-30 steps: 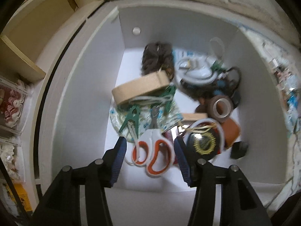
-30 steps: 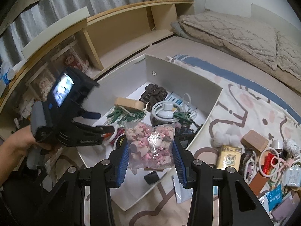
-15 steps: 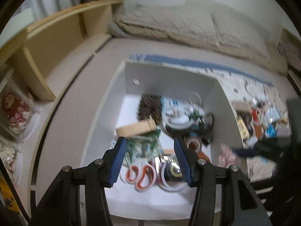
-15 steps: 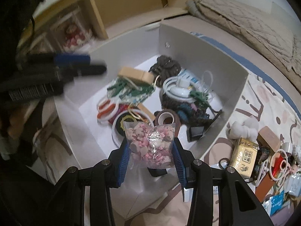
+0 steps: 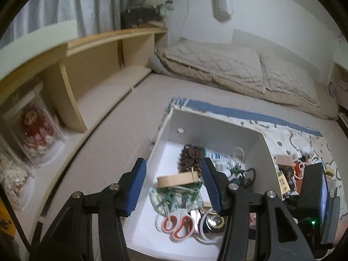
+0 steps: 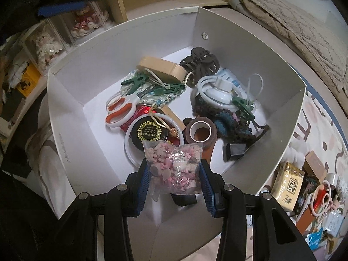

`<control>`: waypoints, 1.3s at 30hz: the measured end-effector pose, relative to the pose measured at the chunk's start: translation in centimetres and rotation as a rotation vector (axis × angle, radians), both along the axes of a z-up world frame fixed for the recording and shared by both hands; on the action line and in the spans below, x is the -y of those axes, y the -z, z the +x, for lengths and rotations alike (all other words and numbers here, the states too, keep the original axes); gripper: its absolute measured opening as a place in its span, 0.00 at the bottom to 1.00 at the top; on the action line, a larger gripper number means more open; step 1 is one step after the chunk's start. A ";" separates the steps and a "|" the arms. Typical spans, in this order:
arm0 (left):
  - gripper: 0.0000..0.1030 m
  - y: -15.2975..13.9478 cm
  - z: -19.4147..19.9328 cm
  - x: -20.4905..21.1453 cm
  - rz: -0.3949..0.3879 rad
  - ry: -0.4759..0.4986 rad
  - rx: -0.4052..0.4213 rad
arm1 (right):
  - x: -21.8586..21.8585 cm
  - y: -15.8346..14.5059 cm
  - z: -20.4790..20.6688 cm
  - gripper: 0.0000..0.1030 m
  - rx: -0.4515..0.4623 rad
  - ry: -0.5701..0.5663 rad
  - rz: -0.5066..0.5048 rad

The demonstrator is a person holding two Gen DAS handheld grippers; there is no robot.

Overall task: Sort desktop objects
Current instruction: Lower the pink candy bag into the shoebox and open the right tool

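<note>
- My right claw [image 6: 174, 183] is clamped on a clear bag [image 6: 173, 167] of pink and white bits, one pad on each side edge.
- The bag stands upright in the grip over the near end of the white box [image 6: 282, 117]; its long axis runs away from me, its top edge toward the tape roll [image 6: 201, 133].
- My left claw [image 5: 171, 188] is part open and holds nothing, above the box.
- Scissors [image 6: 121, 111] lie inside, handles toward the left wall.

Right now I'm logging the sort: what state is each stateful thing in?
Right gripper: shut on clear bag of pink trinkets.
Left gripper: open, empty.
White cardboard box: open-topped, part filled.
Orange-handled scissors: closed, in box.
</note>
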State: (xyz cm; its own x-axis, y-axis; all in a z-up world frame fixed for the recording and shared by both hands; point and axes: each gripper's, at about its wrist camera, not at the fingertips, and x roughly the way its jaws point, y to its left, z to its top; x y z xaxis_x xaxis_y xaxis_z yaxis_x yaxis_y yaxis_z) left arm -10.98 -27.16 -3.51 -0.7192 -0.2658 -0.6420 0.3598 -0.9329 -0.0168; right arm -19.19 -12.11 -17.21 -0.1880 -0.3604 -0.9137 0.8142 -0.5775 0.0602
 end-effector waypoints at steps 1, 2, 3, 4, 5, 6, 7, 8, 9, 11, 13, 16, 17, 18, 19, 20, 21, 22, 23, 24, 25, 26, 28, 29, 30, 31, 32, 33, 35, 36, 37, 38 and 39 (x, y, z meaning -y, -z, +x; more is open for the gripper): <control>0.51 -0.3 0.2 0.0 -0.012 -0.003 -0.015 | 0.0 0.0 0.0 0.43 0.000 0.001 0.004; 0.51 -0.7 0.6 -0.1 -0.026 -0.010 -0.039 | 0.1 0.0 0.0 0.43 0.000 0.003 0.009; 0.51 -1.0 0.8 -0.1 -0.032 -0.016 -0.053 | 0.1 0.1 0.0 0.43 -0.002 0.005 0.013; 0.51 -1.2 1.0 0.0 -0.036 -0.021 -0.064 | 0.2 0.1 -0.1 0.43 -0.005 0.005 0.017; 0.54 -1.6 1.2 0.0 -0.036 -0.029 -0.079 | 0.3 0.2 0.0 0.43 -0.007 0.006 0.021; 0.57 -1.8 1.5 0.1 -0.031 -0.033 -0.092 | 0.3 0.2 -0.1 0.43 -0.009 0.007 0.024; 0.58 -1.9 1.6 0.1 -0.027 -0.034 -0.099 | 0.4 0.3 -0.1 0.43 -0.010 0.008 0.026; 0.59 -2.2 1.8 0.1 -0.022 -0.036 -0.113 | 0.4 0.3 -0.1 0.43 -0.009 0.008 0.029; 0.59 -2.4 1.9 0.1 -0.022 -0.035 -0.119 | 0.4 0.3 -0.1 0.43 -0.009 0.008 0.030; 0.59 -2.6 1.9 0.0 -0.025 -0.033 -0.124 | 0.5 0.3 -0.1 0.43 -0.010 0.009 0.036; 0.59 -2.7 1.8 -0.1 -0.028 -0.028 -0.122 | 0.5 0.4 -0.1 0.43 -0.015 0.013 0.045; 0.59 -2.6 1.8 -0.1 -0.026 -0.023 -0.115 | 0.6 0.5 -0.1 0.43 -0.018 0.016 0.052; 0.59 -2.5 1.8 -0.1 -0.025 -0.022 -0.111 | 0.7 0.5 -0.1 0.43 -0.019 0.018 0.055; 0.59 -2.5 1.7 -0.1 -0.024 -0.021 -0.108 | 0.7 0.5 -0.1 0.43 -0.020 0.019 0.058; 0.59 -2.5 1.7 -0.1 -0.022 -0.020 -0.108 | 0.7 0.5 -0.1 0.43 -0.021 0.019 0.060; 0.59 -2.4 1.7 -0.1 -0.019 -0.020 -0.107 | 0.7 0.5 -0.1 0.43 -0.021 0.019 0.062; 0.61 -2.4 1.7 -0.1 -0.016 -0.019 -0.106 | 0.7 0.5 -0.1 0.43 -0.019 0.017 0.065; 0.62 -2.4 1.7 0.0 -0.013 -0.019 -0.107 | 0.7 0.5 -0.1 0.43 -0.019 0.016 0.067; 0.62 -2.4 1.8 0.0 -0.011 -0.018 -0.107 | 0.7 0.5 -0.1 0.43 -0.021 0.015 0.068; 0.62 -2.5 1.8 0.0 -0.011 -0.017 -0.107 | 0.7 0.5 -0.1 0.43 -0.022 0.014 0.070; 0.62 -2.5 1.7 0.0 -0.012 -0.016 -0.107 | 0.7 0.5 -0.1 0.43 -0.023 0.014 0.072; 0.62 -2.5 1.8 0.0 -0.014 -0.015 -0.108 | 0.7 0.5 -0.1 0.43 -0.026 0.016 0.072; 0.62 -2.4 1.8 -0.1 -0.015 -0.011 -0.106 | 0.7 0.5 -0.1 0.45 -0.030 0.016 0.073; 0.62 -2.4 1.8 -0.1 -0.016 -0.010 -0.106 | 0.7 0.5 -0.1 0.45 -0.030 0.017 0.071; 0.62 -2.4 1.7 -0.2 -0.017 -0.008 -0.105 | 0.7 0.5 -0.1 0.45 -0.031 0.018 0.070; 0.62 -2.4 1.7 -0.2 -0.019 -0.007 -0.104 | 0.7 0.5 -0.1 0.45 -0.032 0.017 0.068; 0.62 -2.3 1.7 -0.3 -0.026 -0.007 -0.103 | 0.7 0.5 -0.1 0.45 -0.031 0.017 0.067; 0.62 -2.3 1.7 -0.4 -0.030 -0.005 -0.103 | 0.7 0.5 -0.2 0.46 -0.031 0.018 0.064; 0.62 -2.3 1.7 -0.5 -0.034 0.000 -0.101 | 0.7 0.5 -0.2 0.46 -0.030 0.017 0.061; 0.62 -2.3 1.7 -0.6 -0.036 0.001 -0.101 | 0.7 0.5 -0.2 0.46 -0.031 0.017 0.060; 0.62 -2.3 1.7 -0.7 -0.038 0.003 -0.102 | 0.7 0.4 -0.2 0.46 -0.033 0.018 0.059; 0.62 -2.3 1.7 -0.8 -0.040 0.004 -0.102 | 0.7 0.4 -0.2 0.46 -0.033 0.019 0.057; 0.62 -2.3 1.7 -0.9 -0.043 0.007 -0.101 | 0.7 0.4 -0.2 0.46 -0.034 0.020 0.053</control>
State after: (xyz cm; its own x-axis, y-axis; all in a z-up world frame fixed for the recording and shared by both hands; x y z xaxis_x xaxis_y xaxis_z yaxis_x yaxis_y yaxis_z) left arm -9.32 -26.29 -1.19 -0.7816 -0.2865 -0.5540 0.3522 -0.9358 -0.0129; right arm -19.38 -12.80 -17.60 -0.2263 -0.3076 -0.9242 0.8034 -0.5954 0.0015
